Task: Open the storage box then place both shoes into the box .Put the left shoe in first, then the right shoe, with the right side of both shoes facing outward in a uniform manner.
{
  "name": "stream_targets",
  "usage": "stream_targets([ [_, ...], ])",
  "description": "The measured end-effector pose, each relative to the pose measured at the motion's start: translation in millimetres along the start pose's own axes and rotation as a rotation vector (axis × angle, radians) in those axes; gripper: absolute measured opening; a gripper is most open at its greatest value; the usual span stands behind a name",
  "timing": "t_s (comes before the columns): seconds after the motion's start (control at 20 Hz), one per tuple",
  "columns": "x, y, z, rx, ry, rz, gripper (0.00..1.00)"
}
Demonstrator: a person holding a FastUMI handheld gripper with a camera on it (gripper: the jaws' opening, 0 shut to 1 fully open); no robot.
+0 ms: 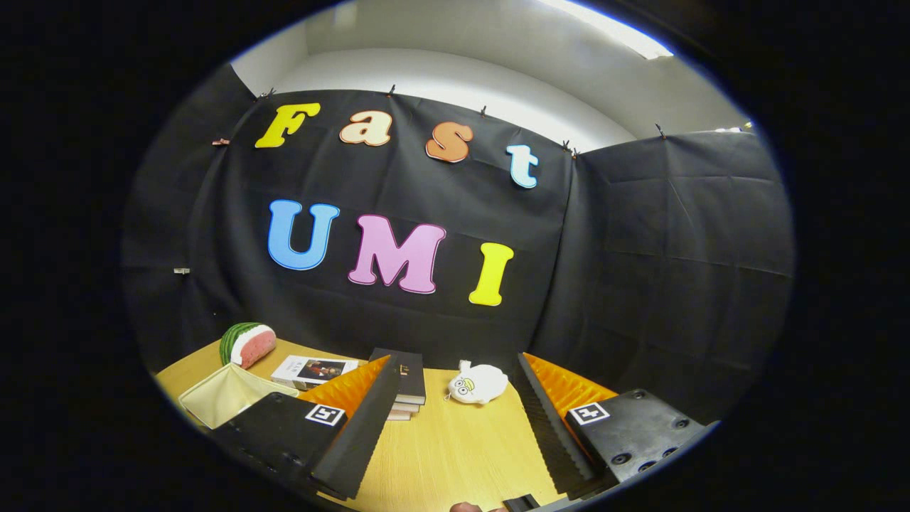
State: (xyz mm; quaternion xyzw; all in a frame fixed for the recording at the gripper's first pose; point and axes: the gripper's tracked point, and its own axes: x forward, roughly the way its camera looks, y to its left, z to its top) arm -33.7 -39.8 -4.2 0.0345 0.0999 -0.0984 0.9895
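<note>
My gripper (455, 370) stands open above a wooden table (455, 448), its two fingers spread wide with nothing between them. To the left of the left finger lies a pale cream box (220, 395), seen partly, with its inside showing. The gripper points toward the booth's back wall, high above the table top.
A watermelon-slice toy (247, 343) sits at the far left by the wall. A thin booklet (313, 371) and a stack of dark books (405, 387) lie behind the left finger. A white plush toy (478, 384) rests between the fingertips, farther back.
</note>
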Motion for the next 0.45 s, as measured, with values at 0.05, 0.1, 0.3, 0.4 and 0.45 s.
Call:
stream_targets([
  [0.05,-1.3,2.8,-2.3,0.006,0.007,0.006,0.98],
  [0.1,-1.1,5.2,-4.8,0.009,0.013,0.011,0.98],
  [0.3,0.8,8.2,-8.2,0.012,0.029,0.021,0.98],
  [0.4,4.0,9.9,-6.6,0.009,0.027,0.024,0.98],
  [0.45,4.1,11.7,-6.0,0.007,0.027,0.027,0.98],
])
